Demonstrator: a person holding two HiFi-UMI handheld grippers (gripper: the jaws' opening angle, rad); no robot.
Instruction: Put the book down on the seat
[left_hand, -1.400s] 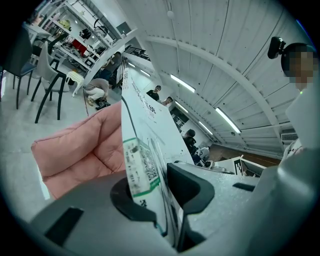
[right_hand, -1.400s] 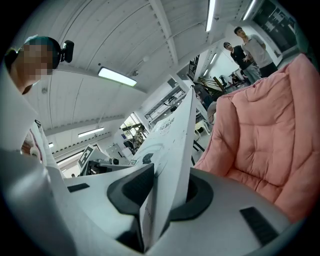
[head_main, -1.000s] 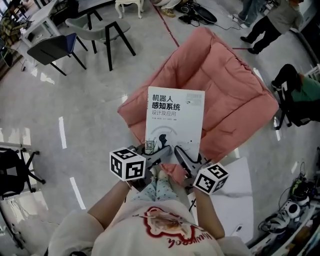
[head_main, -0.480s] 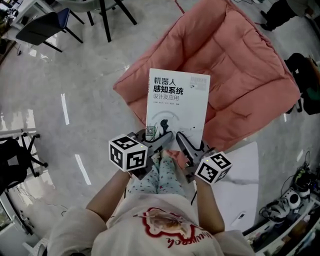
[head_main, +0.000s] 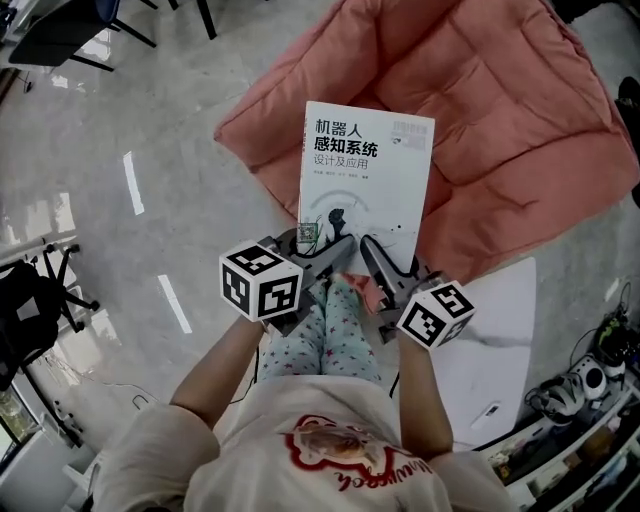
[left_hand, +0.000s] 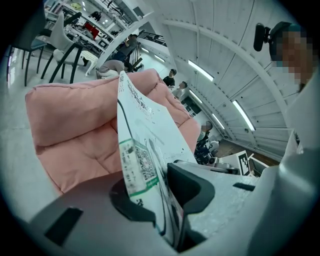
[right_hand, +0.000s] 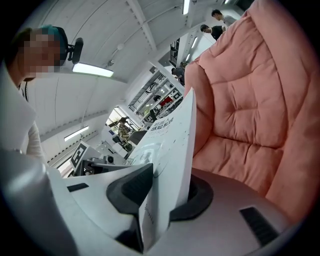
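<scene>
Book (head_main: 365, 170), white cover: near edge clamped in my left hand-held gripper (head_main: 322, 248) and right hand-held gripper (head_main: 383, 258), jaws narrow on it. Change: I've lowered it, and pink cushioned seat (head_main: 500, 110) looms closer. Judged still airborne over seat's front, not set down.

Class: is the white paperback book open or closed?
Closed: the white paperback book shows its front cover; left gripper and right gripper each pinch its whole thickness.

The book (head_main: 365, 170) blocks a chunk of the pink cushion (head_main: 500, 110), which runs off the head view's top and right; book's small print's unreadable.
</scene>
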